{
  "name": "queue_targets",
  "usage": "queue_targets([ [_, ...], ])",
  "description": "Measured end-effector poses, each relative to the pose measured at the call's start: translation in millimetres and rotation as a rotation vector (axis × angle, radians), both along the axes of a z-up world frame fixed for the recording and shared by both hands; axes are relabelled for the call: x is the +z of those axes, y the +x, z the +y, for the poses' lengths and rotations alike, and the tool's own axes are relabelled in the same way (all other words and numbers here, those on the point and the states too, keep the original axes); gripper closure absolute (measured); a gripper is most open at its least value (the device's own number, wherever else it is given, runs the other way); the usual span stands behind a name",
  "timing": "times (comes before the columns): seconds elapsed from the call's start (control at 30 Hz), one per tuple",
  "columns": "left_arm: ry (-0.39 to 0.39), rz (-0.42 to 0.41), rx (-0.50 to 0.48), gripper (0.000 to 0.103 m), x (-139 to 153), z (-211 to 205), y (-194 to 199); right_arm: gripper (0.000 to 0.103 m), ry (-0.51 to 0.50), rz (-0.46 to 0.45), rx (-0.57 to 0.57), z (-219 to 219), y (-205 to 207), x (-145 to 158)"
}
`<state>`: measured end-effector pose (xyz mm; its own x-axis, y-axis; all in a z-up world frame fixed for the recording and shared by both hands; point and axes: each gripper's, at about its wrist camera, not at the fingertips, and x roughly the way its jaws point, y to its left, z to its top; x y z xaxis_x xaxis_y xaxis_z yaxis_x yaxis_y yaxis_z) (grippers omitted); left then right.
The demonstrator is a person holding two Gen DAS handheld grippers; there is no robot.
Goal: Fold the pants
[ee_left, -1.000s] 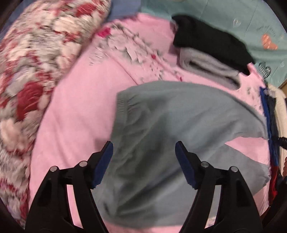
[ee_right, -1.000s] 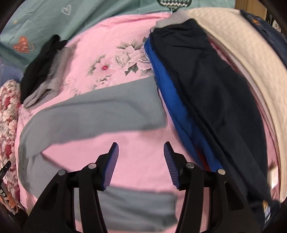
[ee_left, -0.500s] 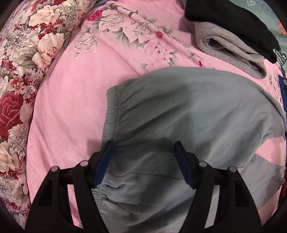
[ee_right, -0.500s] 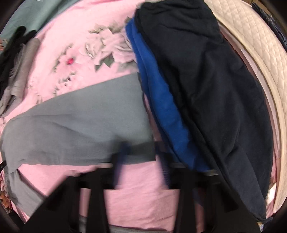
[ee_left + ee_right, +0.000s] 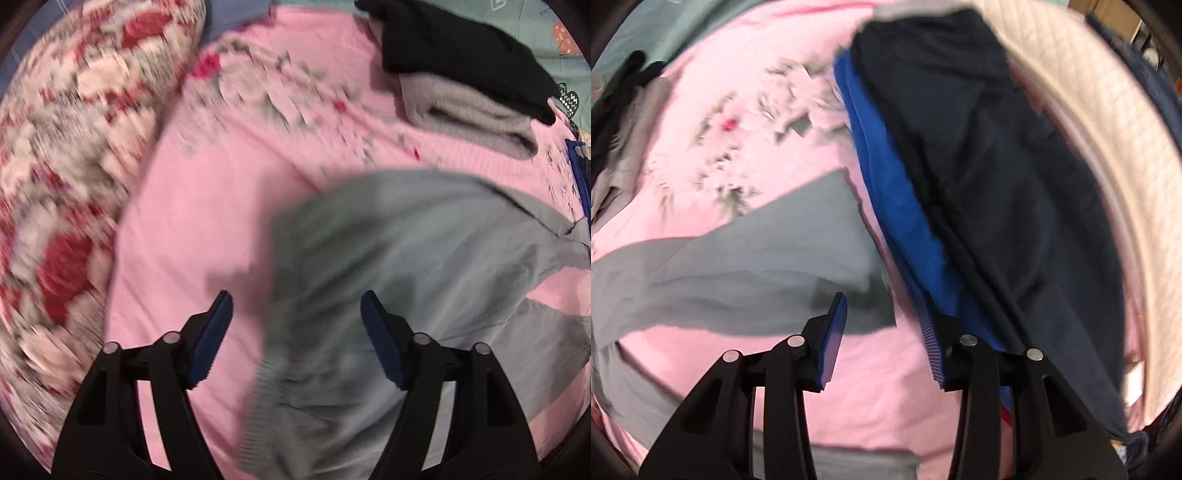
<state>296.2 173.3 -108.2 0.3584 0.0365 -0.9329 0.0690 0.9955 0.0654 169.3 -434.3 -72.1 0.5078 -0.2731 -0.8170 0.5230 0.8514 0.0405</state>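
Grey fleece pants (image 5: 406, 280) lie spread flat on a pink floral bedsheet (image 5: 207, 192), legs apart. In the left wrist view the elastic waistband (image 5: 266, 373) runs between my fingers. My left gripper (image 5: 297, 314) is open and hovers over the waistband edge. In the right wrist view the hem end of one grey leg (image 5: 798, 258) lies just ahead. My right gripper (image 5: 882, 310) is open over that leg's end corner. The second leg (image 5: 849, 465) shows at the bottom edge. Both views are blurred.
A red and white floral pillow (image 5: 62, 155) lies at the left. Folded black and grey garments (image 5: 469, 85) sit at the far side. A blue garment (image 5: 897, 206), a dark navy one (image 5: 990, 177) and a cream quilt (image 5: 1115, 155) lie piled to the right.
My left gripper shifted left so the waistband edge now lies between its fingers. My right gripper stayed by the leg's hem end. Both stayed open.
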Motion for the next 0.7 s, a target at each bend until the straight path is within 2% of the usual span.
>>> queue_targets([
  [0.03,-0.002,-0.005,-0.028,0.010,4.9,4.4,7.3,0.061,-0.015,-0.021,0.012,7.5,-9.2,6.9],
  [0.07,-0.008,-0.006,-0.075,0.009,7.7,6.8,16.0,0.061,-0.012,-0.050,0.037,16.4,-20.2,12.8],
  [0.17,-0.016,0.005,-0.215,0.009,1.9,6.2,42.8,0.060,0.013,-0.091,0.102,48.5,-37.7,19.9],
  [0.27,-0.092,0.046,-0.306,0.009,-13.1,-1.9,64.4,0.060,0.011,-0.078,0.162,87.0,-49.6,14.9],
  [0.43,-0.131,0.068,-0.379,0.012,-46.4,-11.6,90.6,0.060,-0.065,-0.052,0.242,141.3,-59.3,11.8],
  [0.5,-0.123,0.040,-0.388,0.016,-53.0,-14.4,94.2,0.060,-0.094,-0.054,0.287,163.7,-51.2,16.1],
  [0.53,-0.122,0.004,-0.409,0.032,-51.0,-17.1,90.6,0.060,-0.107,-0.058,0.316,174.1,-43.4,21.0],
  [0.57,-0.135,-0.011,-0.430,0.061,-48.7,-18.4,87.1,0.060,-0.119,-0.066,0.357,184.7,-30.3,25.8],
  [0.6,-0.185,-0.006,-0.450,0.078,-47.4,-17.9,85.5,0.060,-0.128,-0.076,0.407,193.2,-16.4,30.0],
  [0.63,-0.222,0.005,-0.449,0.092,-48.1,-16.1,85.4,0.057,-0.139,-0.086,0.458,202.0,0.1,32.8],
  [0.7,-0.230,-0.014,-0.439,0.092,-47.7,-13.0,81.4,0.045,-0.169,-0.115,0.566,226.7,28.5,40.8],
])
